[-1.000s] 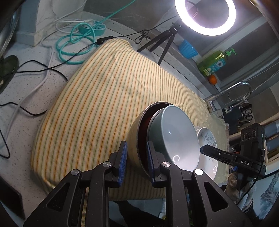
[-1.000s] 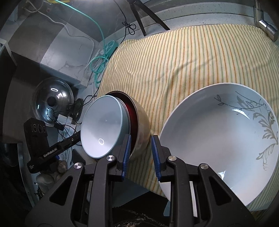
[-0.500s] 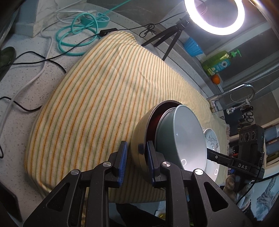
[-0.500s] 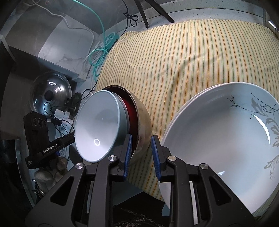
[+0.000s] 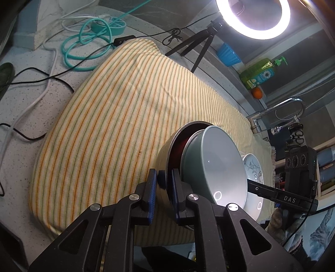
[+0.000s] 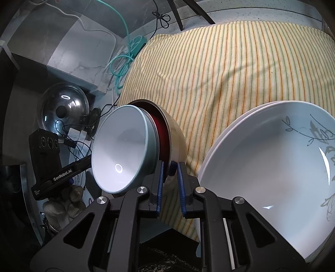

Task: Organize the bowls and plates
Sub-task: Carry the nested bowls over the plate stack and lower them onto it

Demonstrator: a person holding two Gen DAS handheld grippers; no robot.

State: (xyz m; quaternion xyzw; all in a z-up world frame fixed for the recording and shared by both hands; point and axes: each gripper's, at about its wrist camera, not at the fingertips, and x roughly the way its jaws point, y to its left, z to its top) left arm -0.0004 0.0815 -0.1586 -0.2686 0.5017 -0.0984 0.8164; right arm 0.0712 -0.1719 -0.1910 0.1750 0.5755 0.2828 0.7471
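Both grippers pinch the rim of the same stack of bowls, held tilted above the striped cloth [image 5: 129,117]. The left gripper [image 5: 164,188] is narrowed onto the wall of the steel bowl [image 5: 165,154], one pad outside, one inside; the right gripper [image 6: 169,177] clamps the same rim from the opposite side. A dark red bowl [image 6: 161,134] nests inside the steel one, and a pale blue bowl [image 6: 123,150] sits innermost, its mouth facing sideways.

Over the last second the stack has drifted across the cloth toward the near edge, and in the right wrist view the white floral plates [image 6: 272,175] have slid toward 3 o'clock and now show a second rim beneath the top one. That suggests the bowls are already consolidated and are being carried to a resting spot beside the stacked plates; setting them down level looks like the remaining step.

The cloth, yellow with green and orange stripes, covers a speckled counter [image 5: 27,87]. From the left wrist view, a ring light [image 5: 254,18] on a tripod glows at 1 o'clock, a coiled teal cable [image 5: 88,48] lies at 11 o'clock, and a green soap bottle [image 5: 259,73] and faucet [image 5: 278,110] stand toward 2 o'clock. A glass pot lid [image 6: 62,110] leans at 9 o'clock in the right wrist view.
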